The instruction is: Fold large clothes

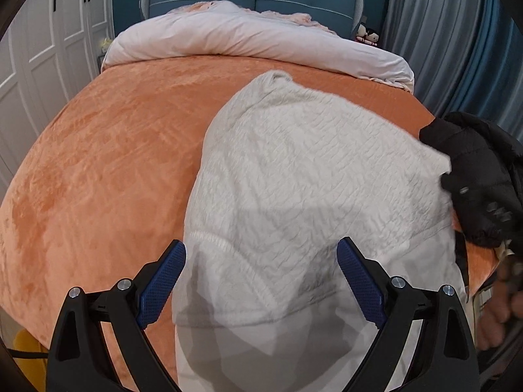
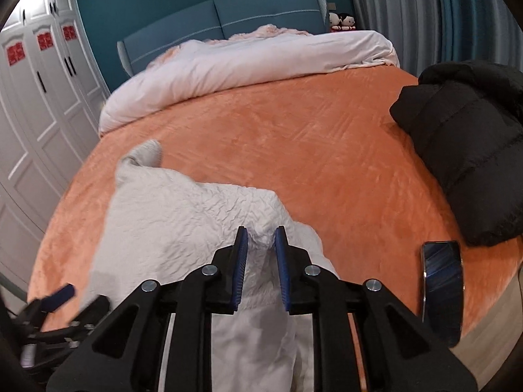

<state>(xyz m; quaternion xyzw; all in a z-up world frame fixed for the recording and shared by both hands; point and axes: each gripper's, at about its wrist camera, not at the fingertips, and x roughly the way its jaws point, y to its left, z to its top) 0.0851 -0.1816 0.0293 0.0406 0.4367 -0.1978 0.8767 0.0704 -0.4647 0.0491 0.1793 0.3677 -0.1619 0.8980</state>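
Left wrist view: nearest the lens, the left gripper (image 1: 261, 281) has its jaws spread wide, holding nothing, with the white textured garment (image 1: 313, 176) lying between and beneath the blue pads (image 1: 163, 277). The garment stretches away from the camera across the orange bedspread (image 1: 98, 163), its near end hanging over the edge of the bed toward the viewer and its far end rising in a small bunched tip. At the right edge of this view the right gripper (image 1: 470, 192) meets the garment's right border, blurred. In the right wrist view, the right gripper (image 2: 261, 245) has its jaws drawn nearly together, pinching a raised fold of the white garment (image 2: 183, 215) between them; the cloth bulges up between the blue pads (image 2: 242, 268). Low at the left of that view the left gripper (image 2: 62, 297) appears, blurred. A phone (image 2: 441, 287) lies on the bedspread near the bed's right edge, and just beyond it sits a folded black puffer jacket (image 2: 467, 150). Farther off, a pale rolled-back duvet (image 2: 228, 68) crosses the bed in front of the blue headboard (image 2: 222, 23), with two small dolls (image 2: 341, 21) beside it.
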